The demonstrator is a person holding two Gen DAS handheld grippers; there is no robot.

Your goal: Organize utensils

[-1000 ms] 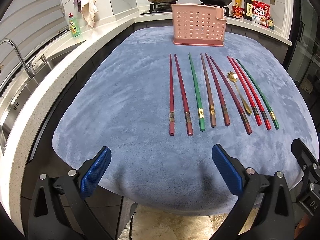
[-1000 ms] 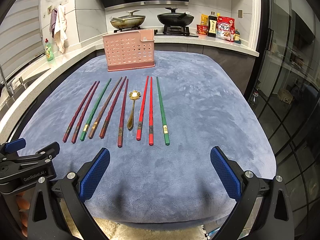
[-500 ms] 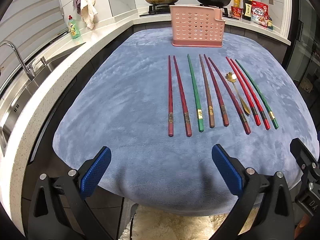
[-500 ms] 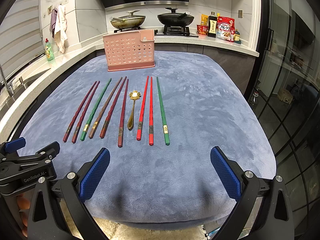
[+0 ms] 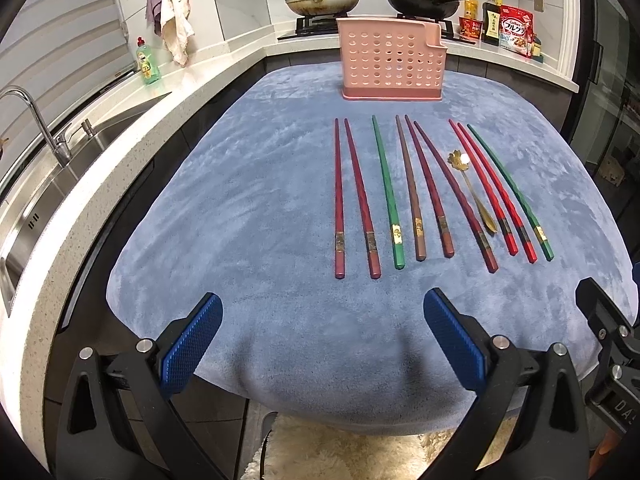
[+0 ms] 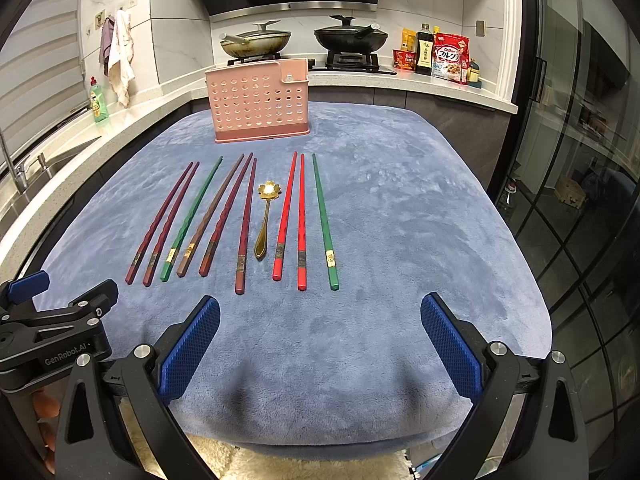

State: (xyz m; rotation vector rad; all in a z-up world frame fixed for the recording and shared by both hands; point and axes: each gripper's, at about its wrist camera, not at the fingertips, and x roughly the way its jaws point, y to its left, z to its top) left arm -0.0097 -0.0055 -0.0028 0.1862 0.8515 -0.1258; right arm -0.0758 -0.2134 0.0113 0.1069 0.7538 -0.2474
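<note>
Several chopsticks lie side by side on the blue cloth (image 5: 248,208): dark red ones (image 5: 339,200) at the left, a green one (image 5: 387,196), brown and maroon ones (image 5: 412,188), bright red ones (image 6: 301,220) and a green one (image 6: 323,220) at the right. A gold spoon (image 6: 265,216) lies among them, also in the left wrist view (image 5: 472,192). A pink perforated utensil holder (image 5: 391,65) stands upright behind them (image 6: 258,101). My left gripper (image 5: 318,344) and right gripper (image 6: 320,344) are open and empty, at the cloth's near edge.
A sink with a tap (image 5: 36,120) and a green soap bottle (image 5: 147,65) are on the left counter. Two pans (image 6: 348,38) sit on the stove at the back, with food packets (image 6: 450,58) to their right. A glass door (image 6: 580,160) is at the right.
Both grippers have stayed almost still and open; the left view has shifted only slightly. Nothing on the cloth has moved.
</note>
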